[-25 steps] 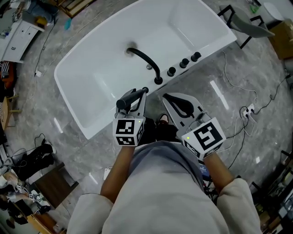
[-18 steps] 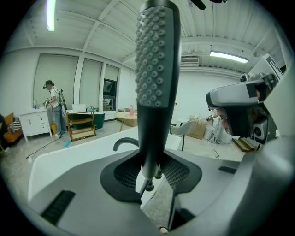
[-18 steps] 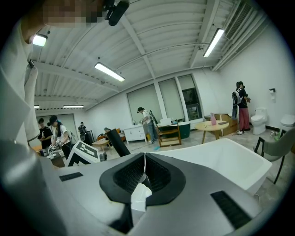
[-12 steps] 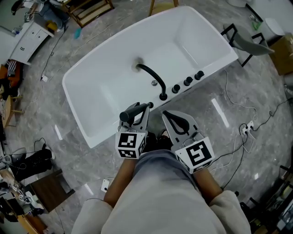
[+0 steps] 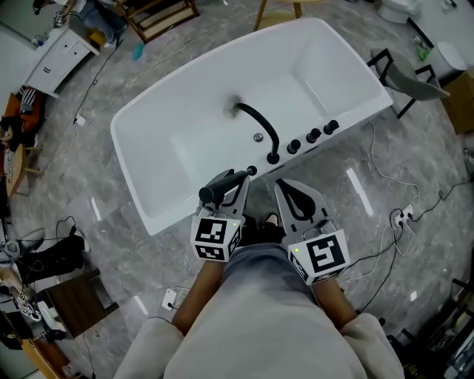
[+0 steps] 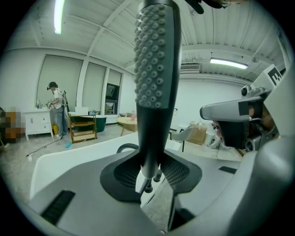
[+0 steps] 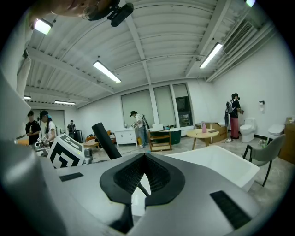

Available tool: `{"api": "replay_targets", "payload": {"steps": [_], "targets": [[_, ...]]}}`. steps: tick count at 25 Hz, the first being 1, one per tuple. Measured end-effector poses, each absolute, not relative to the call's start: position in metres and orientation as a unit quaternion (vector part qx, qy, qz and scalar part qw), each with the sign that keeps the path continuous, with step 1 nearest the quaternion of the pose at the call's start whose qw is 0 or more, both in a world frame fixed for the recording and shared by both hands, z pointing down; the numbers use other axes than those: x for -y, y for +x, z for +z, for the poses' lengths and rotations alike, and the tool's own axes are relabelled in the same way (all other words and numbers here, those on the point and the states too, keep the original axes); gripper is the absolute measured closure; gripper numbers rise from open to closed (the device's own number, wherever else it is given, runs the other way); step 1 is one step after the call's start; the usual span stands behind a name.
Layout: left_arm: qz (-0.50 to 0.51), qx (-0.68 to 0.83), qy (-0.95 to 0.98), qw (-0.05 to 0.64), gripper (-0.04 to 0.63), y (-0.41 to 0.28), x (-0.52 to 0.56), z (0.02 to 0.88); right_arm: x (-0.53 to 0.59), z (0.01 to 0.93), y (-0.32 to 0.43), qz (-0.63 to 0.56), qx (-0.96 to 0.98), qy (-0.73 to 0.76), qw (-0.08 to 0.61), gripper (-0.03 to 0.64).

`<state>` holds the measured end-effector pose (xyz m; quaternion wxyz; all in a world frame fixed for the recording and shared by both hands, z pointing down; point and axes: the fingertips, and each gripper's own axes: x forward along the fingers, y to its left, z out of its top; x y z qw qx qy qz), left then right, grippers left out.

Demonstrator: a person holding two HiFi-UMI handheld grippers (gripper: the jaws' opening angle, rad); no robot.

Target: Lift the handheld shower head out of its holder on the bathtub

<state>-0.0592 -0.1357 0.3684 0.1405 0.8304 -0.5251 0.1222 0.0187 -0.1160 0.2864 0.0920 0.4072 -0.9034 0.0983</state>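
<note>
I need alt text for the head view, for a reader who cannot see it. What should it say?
Seen from above, the left gripper holds the black handheld shower head in its jaws, at the near edge of a white bathtub with a curved black faucet. The right gripper beside it holds nothing.

- Grey marbled floor (image 5: 89,222) all round, with a white power strip (image 5: 406,217) lying at the right.
- 3 black knobs (image 5: 313,136) in a row, just beside a black arched spout (image 5: 261,124).
- Grey chair (image 5: 415,78) on black legs at the upper right, with a cardboard box (image 5: 463,104) at the right edge.
- White cabinet (image 5: 55,55) at the upper left, near a wooden rack (image 5: 159,16).
- Across the room, a round table (image 7: 206,132) carries a pink bottle (image 7: 203,127). Beyond it, a person (image 7: 234,115) stands by a toilet (image 7: 249,125).
- 2 ceiling light strips (image 7: 106,71) glow overhead.
</note>
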Motion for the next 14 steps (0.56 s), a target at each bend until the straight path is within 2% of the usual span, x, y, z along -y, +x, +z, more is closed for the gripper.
{"api": "replay_targets", "payload": {"steps": [6,10,14], "targets": [[0.124,0.52,0.833,0.144,0.457,-0.051,0.129,0.375,0.108,0.295,0.026,0.108,0.899,0.414,0.097,0.598],[0.145,0.521,0.833,0.117,0.457,-0.052,0.128,0.372,0.104,0.294,0.023,0.111,0.9,0.411,0.098,0.598],[0.139,0.518,0.833,0.135,0.457,-0.048,0.124,0.381,0.101,0.299,0.027,0.12,0.897,0.414,0.099,0.598]]}}
